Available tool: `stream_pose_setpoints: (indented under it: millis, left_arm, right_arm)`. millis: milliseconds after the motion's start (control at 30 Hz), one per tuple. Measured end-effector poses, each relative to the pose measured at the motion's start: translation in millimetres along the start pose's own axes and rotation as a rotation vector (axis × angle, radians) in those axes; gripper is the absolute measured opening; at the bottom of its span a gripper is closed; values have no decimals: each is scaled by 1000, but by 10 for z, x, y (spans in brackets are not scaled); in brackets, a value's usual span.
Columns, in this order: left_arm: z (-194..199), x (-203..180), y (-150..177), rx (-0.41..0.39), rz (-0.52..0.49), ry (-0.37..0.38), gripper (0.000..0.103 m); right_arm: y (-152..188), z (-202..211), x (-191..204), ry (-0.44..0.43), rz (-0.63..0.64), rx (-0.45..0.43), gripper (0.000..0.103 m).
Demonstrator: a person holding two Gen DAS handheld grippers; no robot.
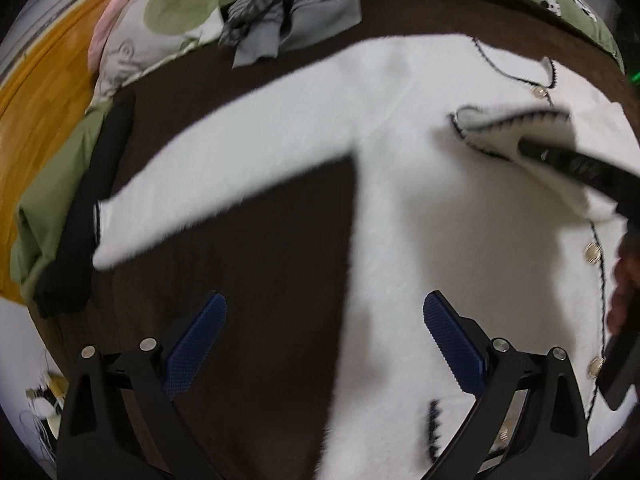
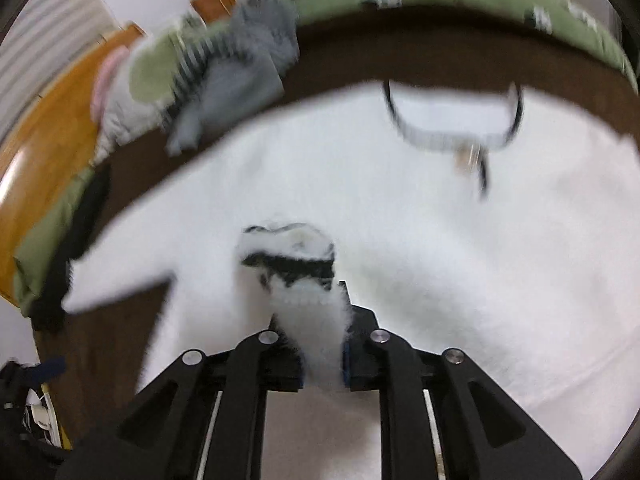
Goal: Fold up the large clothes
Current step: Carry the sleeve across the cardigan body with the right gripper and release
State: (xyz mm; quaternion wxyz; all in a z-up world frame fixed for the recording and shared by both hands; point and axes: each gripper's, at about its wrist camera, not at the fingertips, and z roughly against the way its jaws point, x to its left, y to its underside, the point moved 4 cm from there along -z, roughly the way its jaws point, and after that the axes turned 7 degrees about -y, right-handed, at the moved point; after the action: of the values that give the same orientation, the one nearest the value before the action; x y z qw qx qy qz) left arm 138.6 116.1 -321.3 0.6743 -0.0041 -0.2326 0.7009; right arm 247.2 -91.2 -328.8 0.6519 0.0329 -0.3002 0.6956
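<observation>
White cardigan [image 1: 420, 184] lies flat on the brown blanket [image 1: 260, 260] over the bed, one sleeve stretched out to the side. Right tool [image 2: 320, 332] pinches its dark-trimmed cuff [image 2: 288, 264], folded over the body. Left tool [image 1: 324, 344] hovers spread wide, nothing between its pads. Grey striped garment [image 1: 288, 8] lies beyond.

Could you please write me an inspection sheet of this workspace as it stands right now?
Surface: brown cover over a green-edged bed.
Job's things: white cardigan spread flat, one sleeve stretched out; its dark-trimmed cuff is lifted.
Clutter: grey striped garment, black garment, patterned pillow.
Tongs: left tongs open, nothing between them; right tongs clamped on the cuff.
Cables: nothing clearly seen.
Surroundings: wooden floor.
</observation>
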Motion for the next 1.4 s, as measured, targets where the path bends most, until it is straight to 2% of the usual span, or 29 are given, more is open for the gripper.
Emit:
stream_pose_setpoints:
  millis: [100, 500, 567, 633, 767, 833, 867, 1000, 1033, 1133, 1267, 1400]
  left_arm:
    - [-44, 60, 70, 9, 23, 6, 97]
    - [26, 188, 32, -11, 52, 19, 97]
    - [93, 223, 1, -16, 50, 13, 97]
    - [181, 280, -42, -23, 57, 5, 97]
    - [417, 395, -152, -41, 67, -12, 97]
    - [556, 396, -231, -60, 61, -6, 97]
    - [613, 382, -268, -70, 58, 0, 97]
    - [807, 157, -459, -103, 44, 56, 97]
    - [844, 40, -521, -113, 42, 81, 97]
    - [879, -324, -661, -133, 41, 151, 97]
    - [778, -929, -810, -152, 22, 219, 97]
    - [571, -1433, -899, -173, 24, 240, 97]
  right_arm:
    - [116, -72, -8, -5, -46, -13, 17]
    - [118, -137, -32, 24, -23, -3, 19]
    - [102, -135, -21, -5, -42, 13, 38]
    - [57, -93, 53, -47, -55, 38, 67]
    - [-105, 344, 192, -58, -15, -46, 74]
    - [-226, 579, 151, -52, -28, -83, 82]
    - [-330, 759, 72, -38, -42, -112, 82]
    - [-571, 1142, -274, 28, -46, -143, 82]
    - [-664, 1288, -498, 79, -30, -142, 83]
    - [-701, 1407, -894, 161, -7, -121, 83]
    - [-642, 1401, -1405, 244, 0, -98, 84]
    - [-551, 1272, -1894, 264, -50, -72, 85]
